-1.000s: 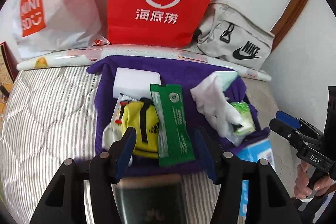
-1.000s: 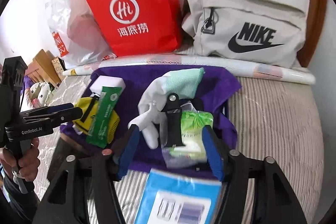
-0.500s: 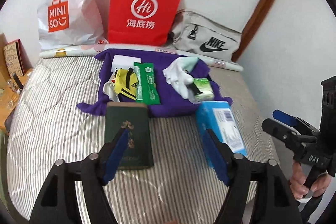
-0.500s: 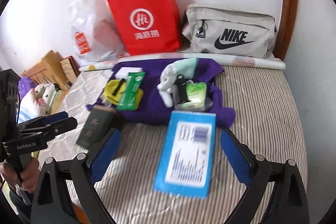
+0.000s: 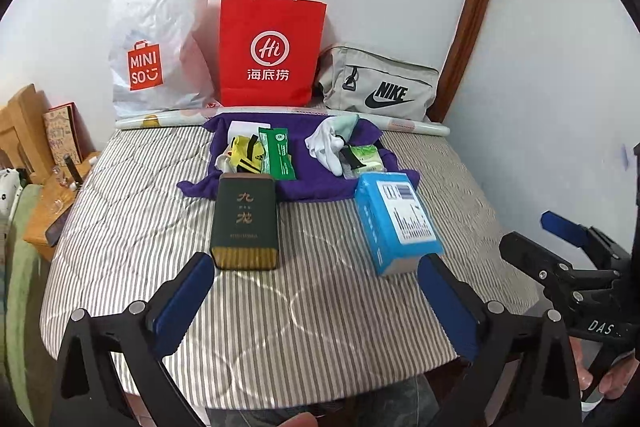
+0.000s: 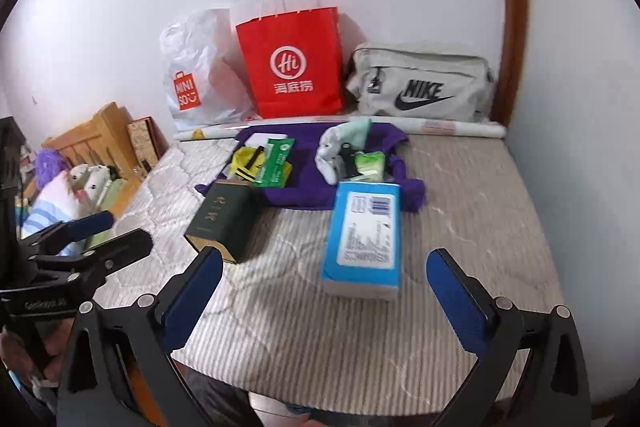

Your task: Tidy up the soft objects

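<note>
Now | left gripper (image 5: 316, 283), right gripper (image 6: 324, 277) | angled down, jaws opening, empty

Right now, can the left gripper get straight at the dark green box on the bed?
Probably yes. The left gripper has its jaws opening with nothing between them, and the dark green box lies just ahead on the striped bedcover, apart from the blue box, nothing lying between.

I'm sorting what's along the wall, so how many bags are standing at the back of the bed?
3, side by side against the wall: the white Miniso plastic bag on the left, the red paper bag in the middle, the grey Nike bag on the right. None seems hidden.
</note>
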`<state>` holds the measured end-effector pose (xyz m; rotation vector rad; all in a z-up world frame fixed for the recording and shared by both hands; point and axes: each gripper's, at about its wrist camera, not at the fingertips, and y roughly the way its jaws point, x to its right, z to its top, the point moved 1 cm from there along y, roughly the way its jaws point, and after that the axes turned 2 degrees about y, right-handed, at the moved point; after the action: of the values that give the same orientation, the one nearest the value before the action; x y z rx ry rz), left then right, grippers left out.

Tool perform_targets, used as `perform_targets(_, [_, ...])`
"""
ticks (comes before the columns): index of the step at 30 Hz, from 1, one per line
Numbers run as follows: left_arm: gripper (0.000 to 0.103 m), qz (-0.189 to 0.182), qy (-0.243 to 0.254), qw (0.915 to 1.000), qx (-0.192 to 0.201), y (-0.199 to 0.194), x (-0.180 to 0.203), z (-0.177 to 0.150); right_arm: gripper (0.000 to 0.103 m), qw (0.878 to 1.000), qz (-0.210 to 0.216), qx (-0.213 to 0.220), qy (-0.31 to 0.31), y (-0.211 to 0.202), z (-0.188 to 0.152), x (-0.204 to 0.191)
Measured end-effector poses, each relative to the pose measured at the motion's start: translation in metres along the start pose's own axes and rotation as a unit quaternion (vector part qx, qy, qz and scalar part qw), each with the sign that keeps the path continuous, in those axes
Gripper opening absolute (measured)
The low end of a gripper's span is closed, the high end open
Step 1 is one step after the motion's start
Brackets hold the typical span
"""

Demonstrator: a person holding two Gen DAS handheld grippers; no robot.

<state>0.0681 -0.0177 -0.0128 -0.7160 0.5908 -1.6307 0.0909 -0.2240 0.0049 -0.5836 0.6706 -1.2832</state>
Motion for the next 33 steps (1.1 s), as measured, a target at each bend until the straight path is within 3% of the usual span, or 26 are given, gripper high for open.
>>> perform_targets(3, [0.103, 0.004, 0.005, 1.0, 0.002, -0.005, 0.008, -0.006, 0.103, 1.0, -0.015, 0.0, -0.005, -0.009, -0.008, 0.0])
perform_targets(33, [0.103, 0.033, 0.0, 0.999, 0.031, -0.03, 0.024, -0.018, 0.103, 1.0, -0.001, 0.021, 0.009, -0.041, -0.025, 0.006])
